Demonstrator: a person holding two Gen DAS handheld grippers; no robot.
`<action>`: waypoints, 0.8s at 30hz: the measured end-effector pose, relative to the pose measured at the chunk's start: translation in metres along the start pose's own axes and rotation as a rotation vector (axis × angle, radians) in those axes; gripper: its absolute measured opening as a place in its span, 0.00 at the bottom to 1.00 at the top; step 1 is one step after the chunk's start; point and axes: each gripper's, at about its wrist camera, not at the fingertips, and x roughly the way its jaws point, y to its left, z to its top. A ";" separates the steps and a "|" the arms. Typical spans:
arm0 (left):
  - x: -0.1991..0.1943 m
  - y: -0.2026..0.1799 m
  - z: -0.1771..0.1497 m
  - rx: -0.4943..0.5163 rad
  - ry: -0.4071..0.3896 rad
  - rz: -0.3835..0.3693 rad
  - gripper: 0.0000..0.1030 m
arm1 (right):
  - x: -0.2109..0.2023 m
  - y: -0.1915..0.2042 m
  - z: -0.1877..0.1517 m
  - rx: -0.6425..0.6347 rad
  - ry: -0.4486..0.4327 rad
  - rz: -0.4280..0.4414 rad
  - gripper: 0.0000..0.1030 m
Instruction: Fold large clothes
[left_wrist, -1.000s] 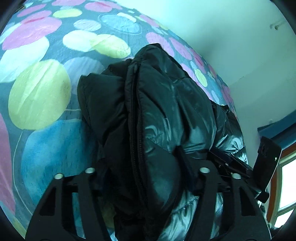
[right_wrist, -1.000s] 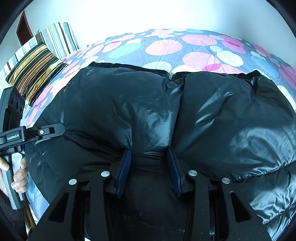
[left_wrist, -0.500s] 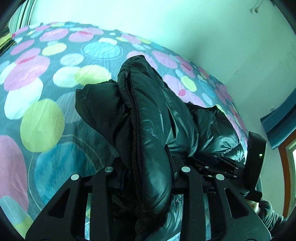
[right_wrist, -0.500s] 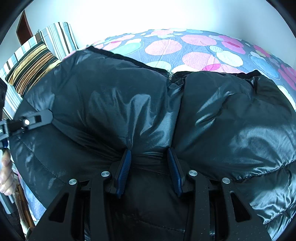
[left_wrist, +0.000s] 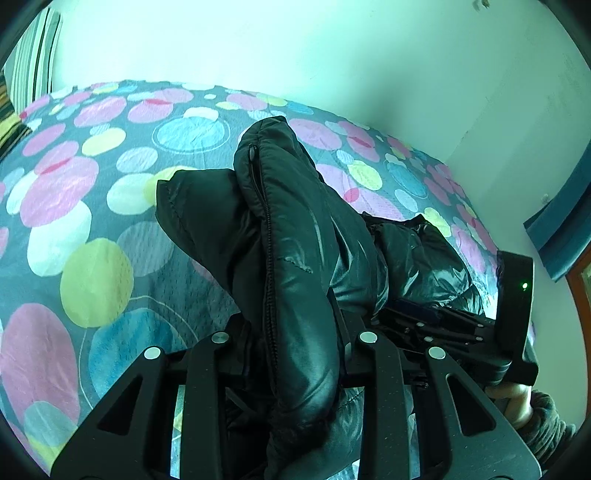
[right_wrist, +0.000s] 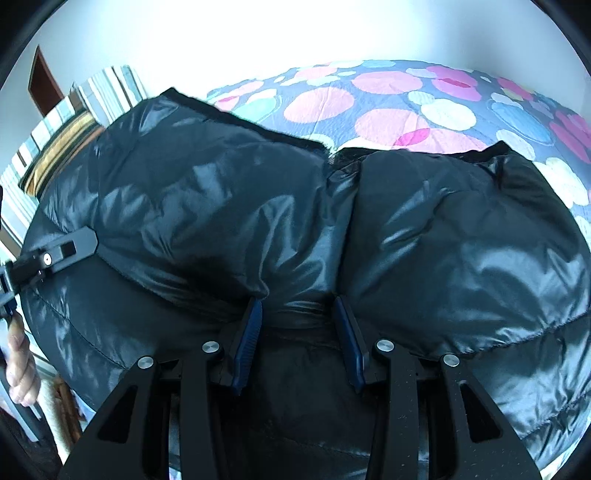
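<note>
While the black puffer jacket (right_wrist: 369, 240) sprawls over the spotty bedspread (left_wrist: 74, 229), we've got its zipper edge pinched in the left gripper (left_wrist: 295, 332) and a fold clamped in the right gripper (right_wrist: 297, 332). Striped pillows (right_wrist: 66, 140) sit off left, with pale walls behind.

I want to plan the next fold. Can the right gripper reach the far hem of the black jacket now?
Probably not yet. The right gripper is shut on a bunched part of the jacket, and the puffy panels rise between it and the hem. It would have to let go first.
</note>
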 end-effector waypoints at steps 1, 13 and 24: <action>-0.001 -0.003 0.001 0.008 -0.002 0.005 0.29 | -0.002 -0.002 0.000 0.007 -0.006 0.001 0.40; -0.007 -0.035 0.010 0.087 -0.017 0.059 0.29 | -0.013 -0.018 -0.002 0.041 -0.036 -0.022 0.40; -0.008 -0.076 0.015 0.180 -0.039 0.113 0.29 | -0.040 -0.029 -0.010 0.067 -0.076 -0.046 0.40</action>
